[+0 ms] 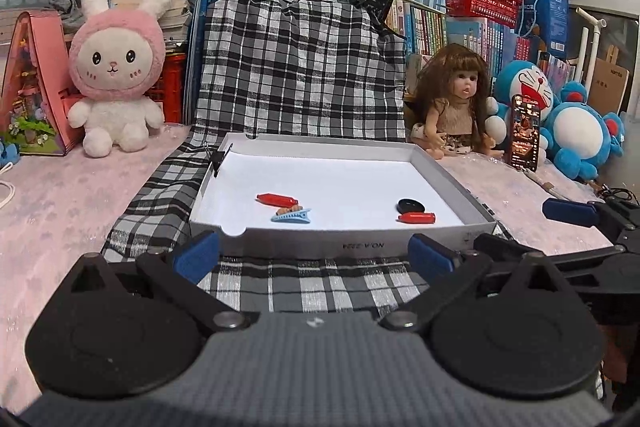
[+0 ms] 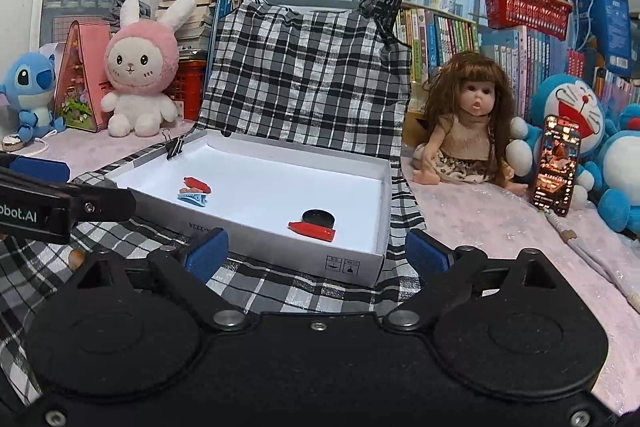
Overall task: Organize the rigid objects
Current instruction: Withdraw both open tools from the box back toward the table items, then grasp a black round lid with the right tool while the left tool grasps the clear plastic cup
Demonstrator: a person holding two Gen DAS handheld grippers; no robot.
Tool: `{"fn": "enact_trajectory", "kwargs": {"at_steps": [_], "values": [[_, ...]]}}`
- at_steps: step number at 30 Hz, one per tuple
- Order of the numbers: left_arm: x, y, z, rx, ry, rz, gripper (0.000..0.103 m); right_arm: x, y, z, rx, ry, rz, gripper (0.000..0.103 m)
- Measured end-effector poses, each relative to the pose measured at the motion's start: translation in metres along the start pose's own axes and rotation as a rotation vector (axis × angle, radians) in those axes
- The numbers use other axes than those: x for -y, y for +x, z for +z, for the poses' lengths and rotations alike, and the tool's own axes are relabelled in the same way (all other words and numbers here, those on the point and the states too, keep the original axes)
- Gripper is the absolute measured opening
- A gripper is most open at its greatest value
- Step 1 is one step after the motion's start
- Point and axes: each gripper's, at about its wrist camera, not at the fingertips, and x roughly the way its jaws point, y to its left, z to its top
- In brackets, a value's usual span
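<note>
While both claws, left gripper and right gripper, gape empty before it, the shallow white cardboard box cradles glossy red tubes, a toothed blue hair clip, and a round black disc.

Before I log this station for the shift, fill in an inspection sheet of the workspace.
Surface: pink cover, plaid cloth under the white box.
Job's things: in the box, two red pieces, a blue hair clip, a black disc.
Clutter: binder clip on the box rim; lit phone propped upright.
Grippers: left claw and right claw both open, empty, short of the box.
Cables: white cord at far left.
Surroundings: rabbit plush, doll, books, window.
</note>
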Motion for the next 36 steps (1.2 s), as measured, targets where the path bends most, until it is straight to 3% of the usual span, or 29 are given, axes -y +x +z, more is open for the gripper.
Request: {"fn": "enact_trajectory", "kwargs": {"at_steps": [11,36], "values": [[0.002,-0.011,-0.018,-0.008,0.009,0.009,0.103,-0.002,-0.025,-0.025,0.018,0.003,0.002,0.095],[0.002,-0.018,-0.055,-0.065,0.050,0.047,0.103,-0.012,-0.031,-0.063,-0.089,0.062,0.052,0.094]]}}
